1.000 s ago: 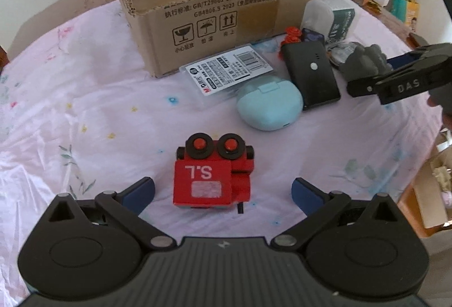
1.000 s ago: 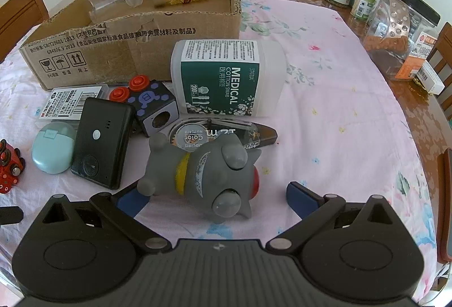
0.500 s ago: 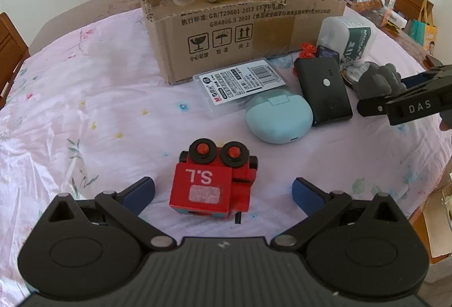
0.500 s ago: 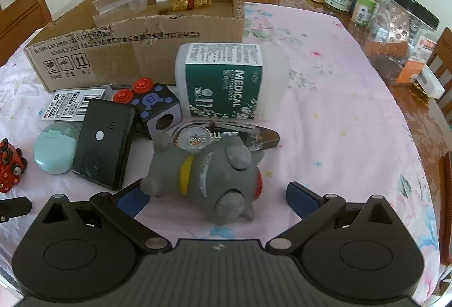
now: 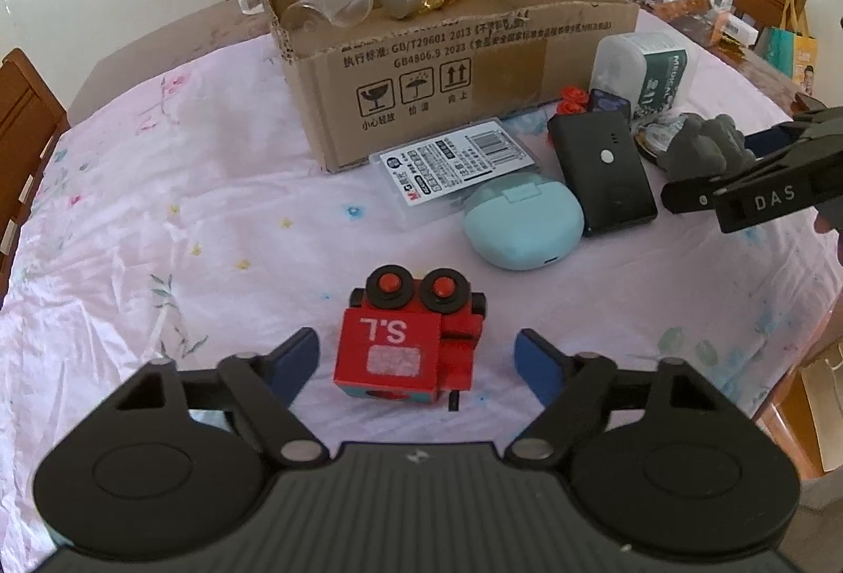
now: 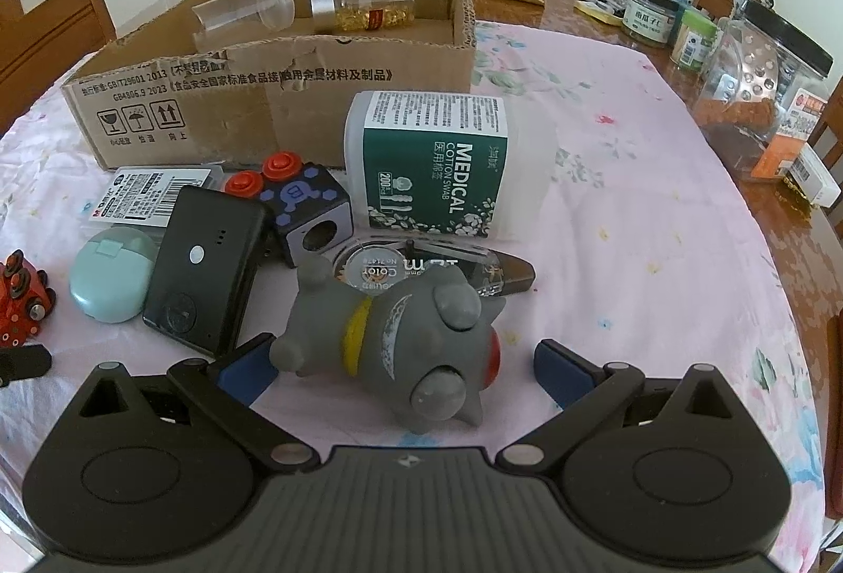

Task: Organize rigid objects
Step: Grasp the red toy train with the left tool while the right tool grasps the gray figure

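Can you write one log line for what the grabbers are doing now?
left gripper: open, around red block toy | right gripper: open, around grey rubber cat | cardboard box: two bottles

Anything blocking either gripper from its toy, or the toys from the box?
No. The red toy sits between the open left gripper fingers, the grey toy between the open right gripper fingers. The box is open-topped; lift over the clutter.

table [image 5: 131,214] in pink floral cloth, cardboard box [image 5: 474,67], red toy [image 5: 411,341], grey figurine [image 6: 390,336]
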Demonstrator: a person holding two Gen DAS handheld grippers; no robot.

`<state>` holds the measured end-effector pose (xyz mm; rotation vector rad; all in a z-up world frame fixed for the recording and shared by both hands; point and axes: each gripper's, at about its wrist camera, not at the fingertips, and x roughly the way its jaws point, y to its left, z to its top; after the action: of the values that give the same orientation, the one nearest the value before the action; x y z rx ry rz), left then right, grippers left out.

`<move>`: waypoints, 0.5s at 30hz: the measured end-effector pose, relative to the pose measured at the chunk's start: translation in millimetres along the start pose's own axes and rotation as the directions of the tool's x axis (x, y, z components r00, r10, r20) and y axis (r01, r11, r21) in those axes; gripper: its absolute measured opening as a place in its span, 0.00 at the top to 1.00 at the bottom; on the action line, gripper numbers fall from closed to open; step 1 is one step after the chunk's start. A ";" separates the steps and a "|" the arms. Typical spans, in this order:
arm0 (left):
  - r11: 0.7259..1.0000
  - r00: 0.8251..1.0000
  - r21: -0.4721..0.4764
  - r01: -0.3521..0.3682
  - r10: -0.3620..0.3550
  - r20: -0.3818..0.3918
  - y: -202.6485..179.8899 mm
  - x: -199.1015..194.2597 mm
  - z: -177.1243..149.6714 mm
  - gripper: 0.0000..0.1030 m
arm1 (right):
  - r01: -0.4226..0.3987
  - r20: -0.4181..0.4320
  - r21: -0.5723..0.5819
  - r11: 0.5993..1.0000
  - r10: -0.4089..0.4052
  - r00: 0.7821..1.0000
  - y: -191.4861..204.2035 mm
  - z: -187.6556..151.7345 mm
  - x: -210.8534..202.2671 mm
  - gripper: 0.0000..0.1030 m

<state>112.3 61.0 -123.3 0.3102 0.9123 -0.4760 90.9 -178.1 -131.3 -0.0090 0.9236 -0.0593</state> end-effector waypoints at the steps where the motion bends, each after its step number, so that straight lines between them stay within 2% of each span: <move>1: 1.000 1.000 0.005 -0.003 0.003 0.003 0.5 -0.8 0.2 0.30 | 0.000 -0.001 -0.001 1.000 0.000 1.000 0.0 -0.1 0.0 0.00; 4: 1.000 1.000 0.017 -0.002 0.002 0.006 1.5 -2.2 1.2 0.39 | 0.001 -0.014 0.002 1.000 -0.001 1.000 0.1 2.0 0.3 0.00; 7: 1.000 1.000 0.021 0.002 -0.003 0.008 2.2 -2.3 1.5 0.44 | -0.007 -0.037 0.000 1.000 0.007 0.999 2.8 5.4 0.9 0.00; 15: 1.000 1.000 0.019 0.016 -0.016 0.005 3.1 -2.3 2.1 0.46 | -0.023 -0.023 0.017 1.000 0.023 0.999 12.0 8.0 -3.3 0.03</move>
<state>114.2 63.3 -120.0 0.3186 0.9068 -0.5001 95.8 -166.1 -124.3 0.0179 0.9463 -0.0459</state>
